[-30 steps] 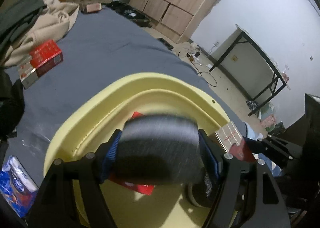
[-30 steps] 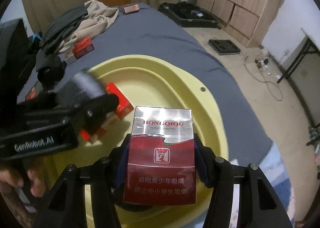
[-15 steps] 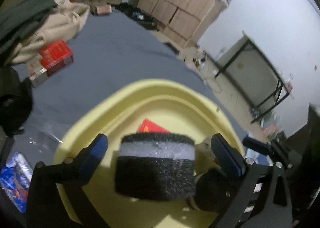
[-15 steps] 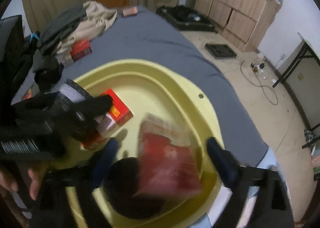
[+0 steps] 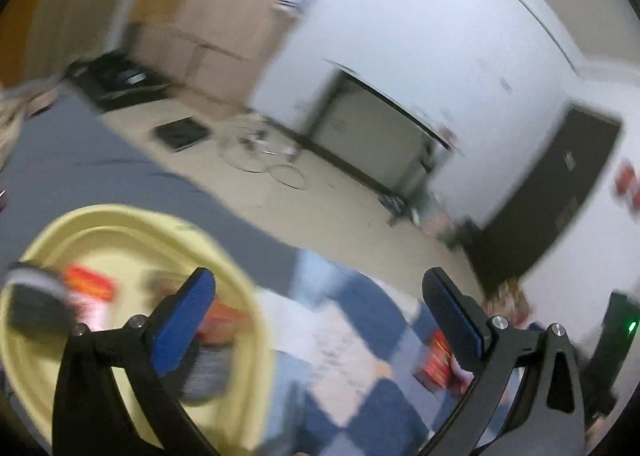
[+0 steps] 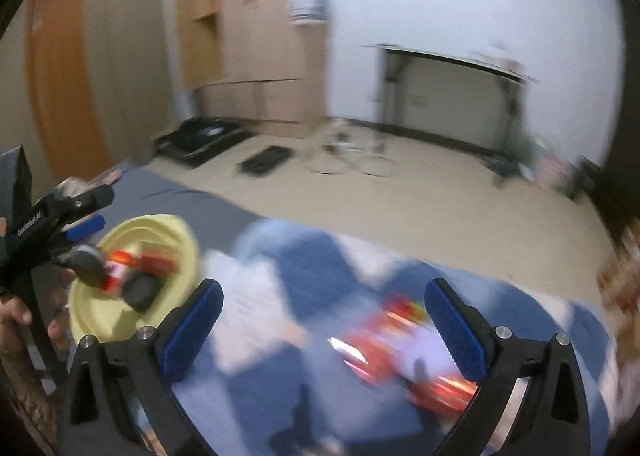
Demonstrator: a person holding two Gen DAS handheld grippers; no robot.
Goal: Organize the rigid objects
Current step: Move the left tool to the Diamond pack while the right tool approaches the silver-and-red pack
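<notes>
Gaping wide and holding nothing, the left tongs [image 5: 320, 292] hang beside the pale yellow plastic basin [image 5: 132, 223], which holds blurred red cartons [image 5: 90, 282] and dark round objects [image 6: 138, 290]. The right tongs [image 6: 324, 302], equally spread, hover over blurred red packets [image 6: 400, 344] on the blue-and-white checked bedcover [image 6: 312, 268].

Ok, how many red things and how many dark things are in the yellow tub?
Red boxes: 2
Dark things: 2
Total: 4 in the yellow tub, though the picture is blurry.
</notes>
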